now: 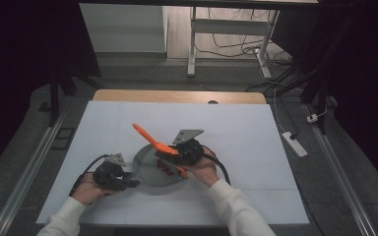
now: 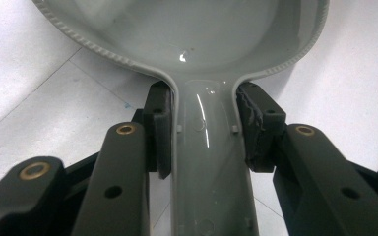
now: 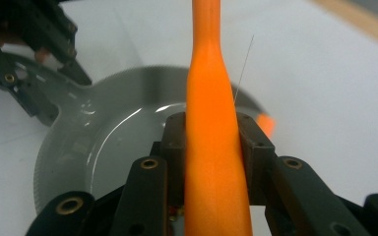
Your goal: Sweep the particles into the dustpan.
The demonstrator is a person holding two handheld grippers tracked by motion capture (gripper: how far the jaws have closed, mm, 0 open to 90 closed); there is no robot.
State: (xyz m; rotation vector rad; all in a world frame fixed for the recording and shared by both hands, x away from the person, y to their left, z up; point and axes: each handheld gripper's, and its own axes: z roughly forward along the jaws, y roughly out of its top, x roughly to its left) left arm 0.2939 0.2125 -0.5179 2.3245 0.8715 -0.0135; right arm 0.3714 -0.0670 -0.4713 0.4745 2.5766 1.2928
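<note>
High view: we see a grey pan point(image 1: 150, 169) on the white table point(image 1: 236, 128), something red point(image 1: 166, 167) inside it under the right gripper point(image 1: 170, 153).
Left gripper view: our left gripper point(image 2: 204, 130) is clamped on the pan's smooth handle point(image 2: 206, 162); bead-edged rim ahead.
Right gripper view: our right gripper point(image 3: 211, 147) squeezes a glossy orange utensil point(image 3: 211, 123) above the pan point(image 3: 93, 142).

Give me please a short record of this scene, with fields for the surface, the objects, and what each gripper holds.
surface: white table top
pan: grey pan, handle toward the person's left
utensil: orange utensil, over the pan, handle pointing up and away
left gripper: shut on the pan handle
right gripper: shut on the orange utensil
pan contents: something red, too small to identify
</note>
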